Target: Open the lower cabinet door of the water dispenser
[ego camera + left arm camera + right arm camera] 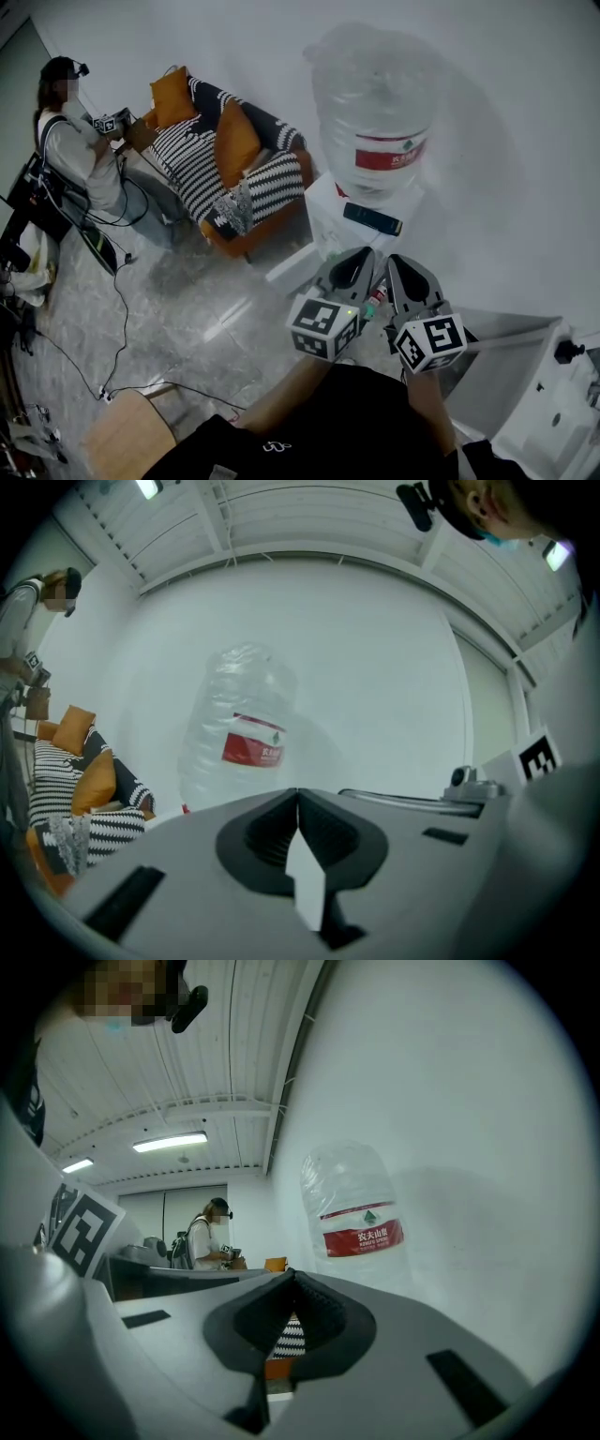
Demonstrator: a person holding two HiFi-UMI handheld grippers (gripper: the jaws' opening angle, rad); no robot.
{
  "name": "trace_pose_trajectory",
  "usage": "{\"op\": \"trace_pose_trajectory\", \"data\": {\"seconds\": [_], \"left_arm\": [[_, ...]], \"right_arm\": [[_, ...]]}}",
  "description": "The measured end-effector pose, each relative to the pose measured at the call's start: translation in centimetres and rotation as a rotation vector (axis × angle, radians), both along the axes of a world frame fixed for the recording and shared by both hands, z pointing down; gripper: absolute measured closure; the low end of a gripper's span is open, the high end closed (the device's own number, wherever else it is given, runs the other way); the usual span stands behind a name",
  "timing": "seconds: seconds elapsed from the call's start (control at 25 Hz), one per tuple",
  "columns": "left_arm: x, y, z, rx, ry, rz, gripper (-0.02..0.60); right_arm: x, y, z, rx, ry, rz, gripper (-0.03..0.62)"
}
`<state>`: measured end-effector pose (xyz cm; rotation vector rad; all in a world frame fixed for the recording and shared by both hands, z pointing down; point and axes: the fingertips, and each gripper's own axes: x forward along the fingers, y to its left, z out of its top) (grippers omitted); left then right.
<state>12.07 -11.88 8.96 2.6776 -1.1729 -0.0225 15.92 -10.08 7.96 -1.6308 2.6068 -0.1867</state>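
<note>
The white water dispenser [323, 204] stands against the wall with a large clear bottle [375, 112] with a red label on top. A dark strip [372, 218] lies on its top face. Its lower cabinet door is hidden from the head view behind my grippers. My left gripper [359, 255] and right gripper [399, 262] hang side by side just in front of the dispenser, both shut and holding nothing. The left gripper view shows the left gripper's [298, 794] tips meeting below the bottle [239, 733]. In the right gripper view the right gripper [292, 1274] is shut too, the bottle [358, 1211] ahead.
A sofa [225, 164] with striped and orange cushions stands left of the dispenser. A person [75, 141] sits further left, with cables [117, 281] across the marble floor. A wooden seat [131, 433] is near my feet. A white appliance [553, 403] stands at the right.
</note>
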Motion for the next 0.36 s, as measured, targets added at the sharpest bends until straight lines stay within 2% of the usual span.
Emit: {"op": "trace_pose_trajectory", "data": {"seconds": [0.36], "left_arm": [[-0.26, 0.42, -0.17, -0.007, 0.021, -0.004, 0.571]], "right_arm": [[-0.18, 0.33, -0.14, 0.001, 0.002, -0.009, 0.583]]}}
